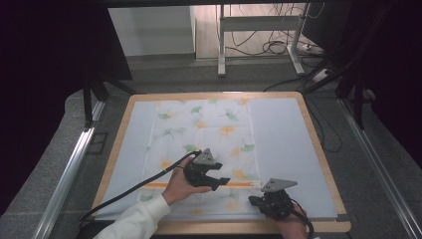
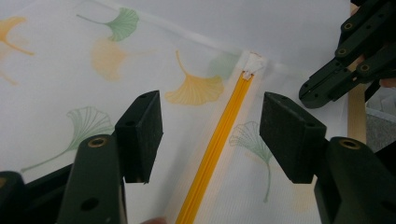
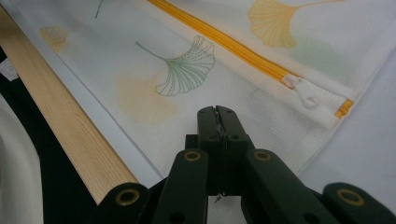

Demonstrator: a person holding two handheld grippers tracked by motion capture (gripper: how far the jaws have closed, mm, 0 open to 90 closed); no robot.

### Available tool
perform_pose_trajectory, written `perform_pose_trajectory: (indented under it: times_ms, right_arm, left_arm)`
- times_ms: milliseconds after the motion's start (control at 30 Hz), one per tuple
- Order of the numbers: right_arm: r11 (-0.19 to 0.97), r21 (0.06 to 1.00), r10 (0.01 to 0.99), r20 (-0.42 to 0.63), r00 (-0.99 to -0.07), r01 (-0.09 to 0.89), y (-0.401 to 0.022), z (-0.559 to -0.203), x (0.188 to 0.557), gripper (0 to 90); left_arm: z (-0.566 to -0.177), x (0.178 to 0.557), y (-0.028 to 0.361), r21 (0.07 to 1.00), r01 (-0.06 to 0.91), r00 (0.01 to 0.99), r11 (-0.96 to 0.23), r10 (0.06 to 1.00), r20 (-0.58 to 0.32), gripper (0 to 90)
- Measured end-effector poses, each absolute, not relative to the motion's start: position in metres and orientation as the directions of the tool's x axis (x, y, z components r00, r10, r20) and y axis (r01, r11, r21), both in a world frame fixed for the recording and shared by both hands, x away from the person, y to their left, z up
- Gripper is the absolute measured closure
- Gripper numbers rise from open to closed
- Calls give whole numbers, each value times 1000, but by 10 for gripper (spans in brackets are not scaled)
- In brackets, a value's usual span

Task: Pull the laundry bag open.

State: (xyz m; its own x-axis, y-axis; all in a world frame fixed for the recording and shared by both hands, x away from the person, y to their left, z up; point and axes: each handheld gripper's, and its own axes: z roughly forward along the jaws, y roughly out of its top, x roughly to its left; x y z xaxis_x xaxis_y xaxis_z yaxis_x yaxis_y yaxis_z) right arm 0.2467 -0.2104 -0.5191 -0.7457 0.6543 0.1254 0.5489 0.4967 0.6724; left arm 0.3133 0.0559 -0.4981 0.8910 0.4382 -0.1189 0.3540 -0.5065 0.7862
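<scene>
High view: my left gripper (image 1: pixel 219 180) over leaf-print bag (image 1: pixel 199 144), above yellow zipper (image 1: pixel 164 184); my right gripper (image 1: pixel 256 200) at bag's near right corner, table (image 1: pixel 326 169) beneath.

Left gripper view: jaws spread, nothing btwn pads; zipper runs up middle btwn them, right gripper beyond, upper right.

Right gripper view: jaws pressed together, tips on bag fabric; can't tell if pinching it. White zipper pull (image 3: pixel 306 95) just beyond, at zipper end.

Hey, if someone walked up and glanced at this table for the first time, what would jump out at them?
First, the white ginkgo-leaf fabric bag spread flat over the middle of the table, with its bright yellow zipper running across near the person's edge. Next, the left claw hovering open over that zipper, and the right claw, shut, resting at the bag's near right corner by the white zipper pull.
</scene>
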Motion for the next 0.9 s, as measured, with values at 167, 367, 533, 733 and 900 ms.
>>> perform_pose_trajectory:
  times_ms: [167,367,533,733,900]
  right_arm:
    - [500,669,651,129,-748,551,-211,-519,246,889]
    - [502,665,650,132,-748,553,-210,-520,246,888]
    - [504,661,653,130,-746,556,-211,-521,245,886]
    - [494,662,662,134,-738,563,-216,-520,242,886]
    - [486,664,672,132,-729,569,-219,-520,243,887]
  left_arm:
    - [-498,315,46,782,339,899,-524,427,-103,365]
    - [-498,316,32,774,328,907,-541,410,-98,357]
    - [-499,317,24,773,324,910,-545,402,-97,357]
    - [-501,319,6,763,311,918,-567,387,-87,363]
    - [-505,318,-7,765,307,924,-567,370,-96,371]
